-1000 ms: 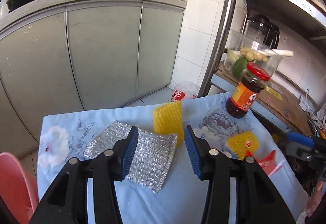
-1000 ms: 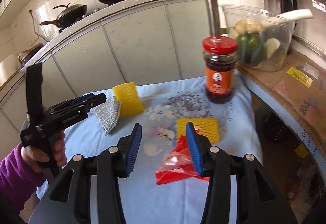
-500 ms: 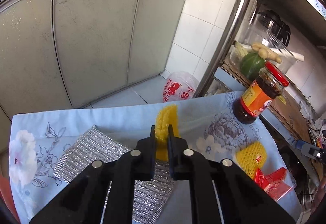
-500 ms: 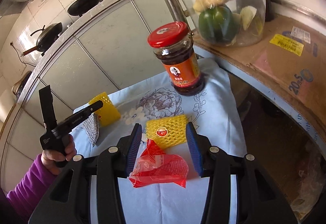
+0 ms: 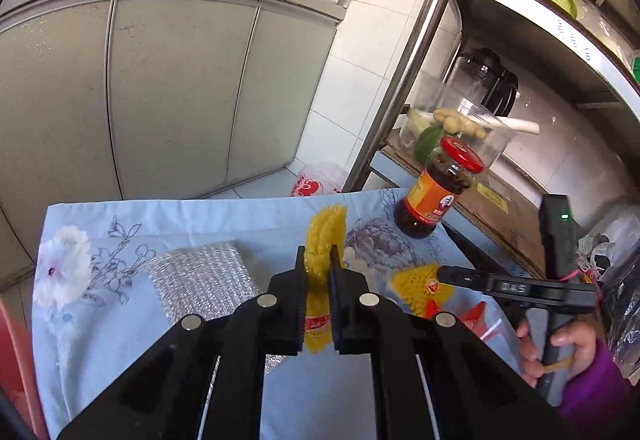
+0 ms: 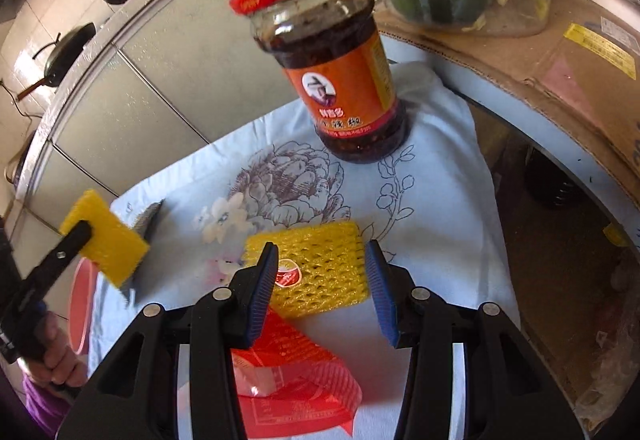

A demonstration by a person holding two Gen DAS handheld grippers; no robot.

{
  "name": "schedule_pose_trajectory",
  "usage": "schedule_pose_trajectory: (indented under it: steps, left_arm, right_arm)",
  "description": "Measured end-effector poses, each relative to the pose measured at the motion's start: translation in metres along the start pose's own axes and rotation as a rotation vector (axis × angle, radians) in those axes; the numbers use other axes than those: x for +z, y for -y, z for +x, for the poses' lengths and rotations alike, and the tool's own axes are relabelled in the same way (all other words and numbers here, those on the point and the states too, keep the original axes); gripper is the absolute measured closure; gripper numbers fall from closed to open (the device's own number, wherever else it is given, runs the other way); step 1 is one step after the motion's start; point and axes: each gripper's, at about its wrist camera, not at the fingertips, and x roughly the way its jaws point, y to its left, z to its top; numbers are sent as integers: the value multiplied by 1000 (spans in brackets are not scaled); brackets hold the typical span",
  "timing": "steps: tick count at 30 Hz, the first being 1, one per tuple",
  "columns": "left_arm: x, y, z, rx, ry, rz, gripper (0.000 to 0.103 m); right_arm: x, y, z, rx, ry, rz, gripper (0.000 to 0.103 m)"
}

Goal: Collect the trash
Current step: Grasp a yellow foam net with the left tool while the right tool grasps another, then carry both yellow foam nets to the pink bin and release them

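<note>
The left tongs are pinching one yellow foam net, lifting it clear of the surface; the right tongs are straddling, open, a second net lying near the right edge, ready to clamp.

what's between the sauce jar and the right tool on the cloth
In the right wrist view, only a yellow foam net lies between the sauce jar and the open right tool; the floral cloth beyond it is bare.
</note>
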Motion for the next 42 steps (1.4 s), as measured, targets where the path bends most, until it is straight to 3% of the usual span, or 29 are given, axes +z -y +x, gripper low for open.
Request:
schedule_pose_trajectory:
  steps: [8, 10, 12, 15, 29, 42]
  left_arm:
    - [-18, -1, -38, 18, 22, -5, 94]
    - [-23, -1, -45, 20, 24, -12, 94]
    - [-27, 0, -53, 23, 32, -18, 94]
    - [-32, 1, -65, 25, 46, -23, 94]
    - [-47, 11, -127, 60, 138, -27, 94]
    - [-64, 4, -181, 126, 212, -56, 94]
  right_arm:
    - [-15, -20, -1, -8, 12, -81, 60]
    - [-20, -26, -4, -8, 18, -99, 82]
    - [-27, -32, -8, 4, 25, -103, 92]
    - [-33, -39, -18, 22, 49, -114, 97]
    - [-56, -92, -101, 144, 184, -221, 98]
    - [-84, -162, -125, 237, 208, -348, 98]
